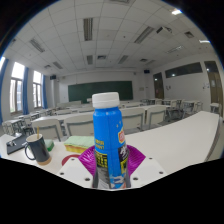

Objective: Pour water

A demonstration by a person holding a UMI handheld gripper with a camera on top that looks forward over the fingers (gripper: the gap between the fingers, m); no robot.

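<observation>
A blue plastic bottle [109, 138] with a white cap and a yellow and white label stands upright between my fingers. My gripper [110, 165] is shut on the bottle, its magenta pads [132, 160] pressing on both sides of the lower body. A dark mug [37, 148] with a pale inside stands on the white table [185, 142] to the left, beyond the fingers. The bottle's base is hidden by the gripper.
A yellow and green object [75, 146] lies on the table between the mug and the bottle. Rows of desks and chairs [60, 122] fill the classroom behind, with a green chalkboard [100, 90] on the far wall and windows at the left.
</observation>
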